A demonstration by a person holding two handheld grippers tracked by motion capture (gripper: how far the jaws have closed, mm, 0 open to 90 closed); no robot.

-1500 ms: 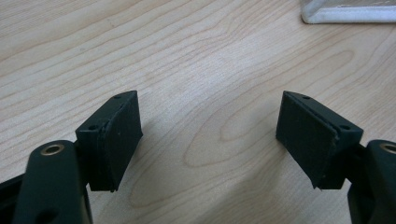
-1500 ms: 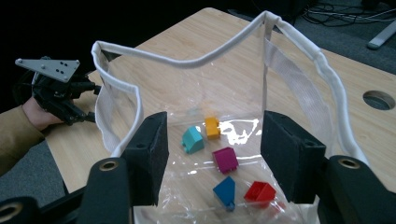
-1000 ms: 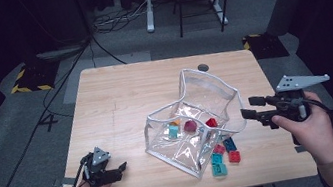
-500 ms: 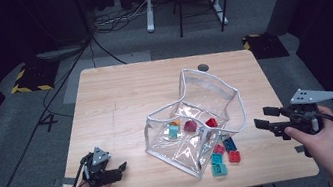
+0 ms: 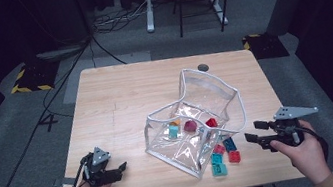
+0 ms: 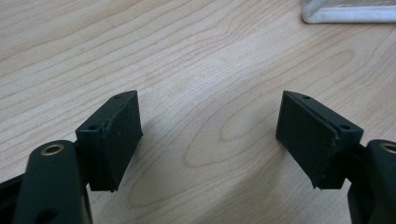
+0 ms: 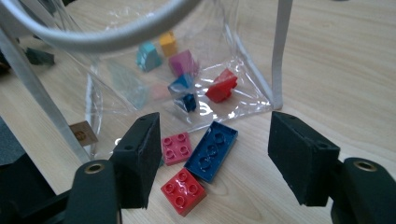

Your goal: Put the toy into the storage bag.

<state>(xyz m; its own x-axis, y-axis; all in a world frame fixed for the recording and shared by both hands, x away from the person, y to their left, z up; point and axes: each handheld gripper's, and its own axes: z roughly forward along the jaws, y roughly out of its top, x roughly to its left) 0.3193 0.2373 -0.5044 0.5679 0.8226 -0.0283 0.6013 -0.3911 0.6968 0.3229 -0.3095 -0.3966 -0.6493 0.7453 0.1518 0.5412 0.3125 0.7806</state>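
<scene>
A clear plastic bag (image 5: 194, 119) with white trim stands open at the middle right of the wooden table (image 5: 120, 101), with several small bricks inside. Just outside its near corner lie a blue brick (image 5: 229, 144), a pink brick (image 5: 219, 149), a red brick (image 5: 234, 156) and a teal brick (image 5: 218, 168). My right gripper (image 5: 255, 130) hovers low to the right of them, open; its jaws have just been opening and hold nothing. In the right gripper view the blue brick (image 7: 211, 150) lies ahead of the right gripper (image 7: 212, 130). My left gripper (image 5: 121, 170) rests open at the near left, empty (image 6: 210, 116).
The table's near edge runs close under both hands. A corner of the bag's white trim (image 6: 345, 14) lies ahead of the left gripper. A small round dark spot (image 5: 202, 67) marks the far right of the table. Chairs and cables stand on the floor beyond.
My right gripper has sunk toward the table beside the loose bricks, and its jaws stand wider apart. The left gripper has stayed in place.
</scene>
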